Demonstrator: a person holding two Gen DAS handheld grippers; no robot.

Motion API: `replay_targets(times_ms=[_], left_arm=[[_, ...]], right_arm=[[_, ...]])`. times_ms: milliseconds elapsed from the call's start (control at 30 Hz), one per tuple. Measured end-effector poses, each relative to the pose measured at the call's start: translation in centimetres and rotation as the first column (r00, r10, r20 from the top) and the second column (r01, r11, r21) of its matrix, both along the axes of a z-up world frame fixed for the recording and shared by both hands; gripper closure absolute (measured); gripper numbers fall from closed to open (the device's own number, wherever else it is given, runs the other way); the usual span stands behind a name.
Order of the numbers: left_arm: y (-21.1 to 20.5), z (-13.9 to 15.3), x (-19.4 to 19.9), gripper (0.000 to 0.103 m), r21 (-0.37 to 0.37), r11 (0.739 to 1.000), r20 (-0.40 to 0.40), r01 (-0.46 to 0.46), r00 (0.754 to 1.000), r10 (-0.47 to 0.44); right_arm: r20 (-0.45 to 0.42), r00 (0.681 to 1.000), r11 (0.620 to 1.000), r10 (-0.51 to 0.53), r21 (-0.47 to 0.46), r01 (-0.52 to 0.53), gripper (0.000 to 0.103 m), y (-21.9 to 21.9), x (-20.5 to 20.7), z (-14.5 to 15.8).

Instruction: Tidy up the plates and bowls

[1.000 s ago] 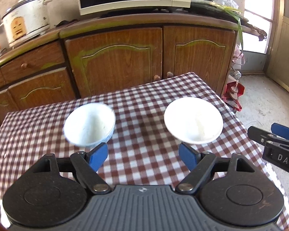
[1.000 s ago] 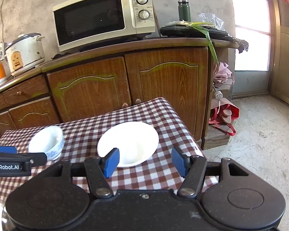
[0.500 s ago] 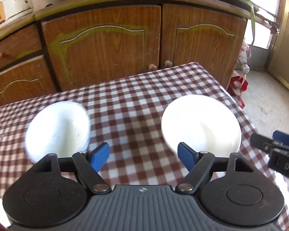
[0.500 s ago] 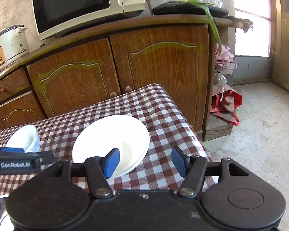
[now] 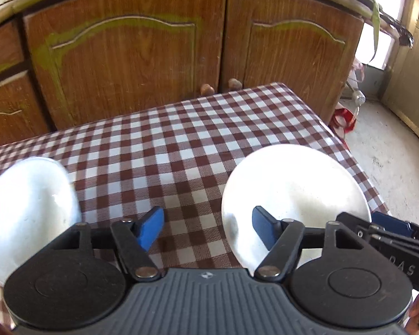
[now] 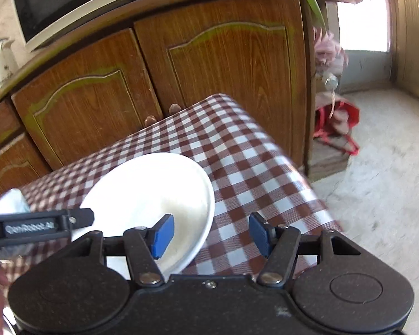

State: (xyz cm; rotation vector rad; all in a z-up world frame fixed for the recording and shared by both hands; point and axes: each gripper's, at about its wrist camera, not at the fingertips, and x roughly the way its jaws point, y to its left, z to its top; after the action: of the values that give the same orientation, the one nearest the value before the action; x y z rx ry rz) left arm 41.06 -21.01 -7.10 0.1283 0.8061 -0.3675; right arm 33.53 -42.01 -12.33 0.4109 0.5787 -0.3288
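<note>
Both hand-held grippers are hovering low over the checked table (image 5: 181, 145). Left hand-held gripper (image 5: 206, 229): jaws have just been closing, half-wide, nothing between them. Right hand-held gripper (image 6: 209, 234): jaws wide, straddling the near rim of the white plate (image 6: 153, 187), not pinching. Bowl (image 5: 28, 206) is sitting at the left, well apart. Likely glazed ceramic: stiff, slick, breakable. Take the rim.
</note>
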Motion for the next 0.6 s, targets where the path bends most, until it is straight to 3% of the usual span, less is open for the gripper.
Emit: replay_targets(times_ms=[67, 100, 133, 200, 267, 300, 333, 600], left_arm=[[-0.3, -0.6, 0.3, 0.045, 0.010, 1.000, 0.000, 0.014, 1.000, -0.015], [-0.3, -0.8, 0.4, 0.048, 0.016, 1.000, 0.000, 0.017, 1.000, -0.017], [-0.4, -1.1, 0.6, 0.049, 0.012, 1.000, -0.006, 0.018, 1.000, -0.018], [-0.4, -1.4, 0.9, 0.056, -0.020, 0.999, -0.014, 0.031, 0.999, -0.031], [-0.6, -1.9, 1.0, 0.059, -0.038, 0.998, -0.022, 0.052, 0.998, -0.053], [-0.7, -2.0, 0.9, 0.068, -0.048, 0.997, -0.021, 0.064, 0.998, -0.065], [-0.9, -2.1, 0.8, 0.076, -0.061, 0.995, -0.022, 0.082, 0.996, -0.084], [0.3, -1.0, -1.4, 0.078, -0.052, 0.996, -0.002, 0.078, 0.997, -0.078]], right_arm=[[0.006, 1.000, 1.000, -0.003, 0.002, 0.003, 0.031, 0.0, 0.4, -0.3], [0.003, 1.000, 1.000, -0.006, 0.000, 0.006, 0.036, 0.1, 0.7, -0.5], [0.003, 1.000, 1.000, -0.004, 0.004, 0.004, 0.048, 0.0, 1.0, -0.7], [-0.003, 1.000, 1.000, 0.002, 0.017, -0.002, 0.056, 0.2, 1.5, -1.1], [-0.014, 1.000, 1.000, 0.018, 0.017, -0.018, 0.072, 0.5, 2.0, -1.5], [-0.014, 1.000, 0.999, 0.025, 0.024, -0.025, 0.079, 0.7, 2.1, -1.8], [0.001, 1.000, 1.000, 0.018, 0.026, -0.018, 0.081, 0.8, 2.0, -1.8], [0.024, 1.000, 1.000, 0.015, -0.005, -0.015, 0.084, 2.0, 0.8, -0.3]])
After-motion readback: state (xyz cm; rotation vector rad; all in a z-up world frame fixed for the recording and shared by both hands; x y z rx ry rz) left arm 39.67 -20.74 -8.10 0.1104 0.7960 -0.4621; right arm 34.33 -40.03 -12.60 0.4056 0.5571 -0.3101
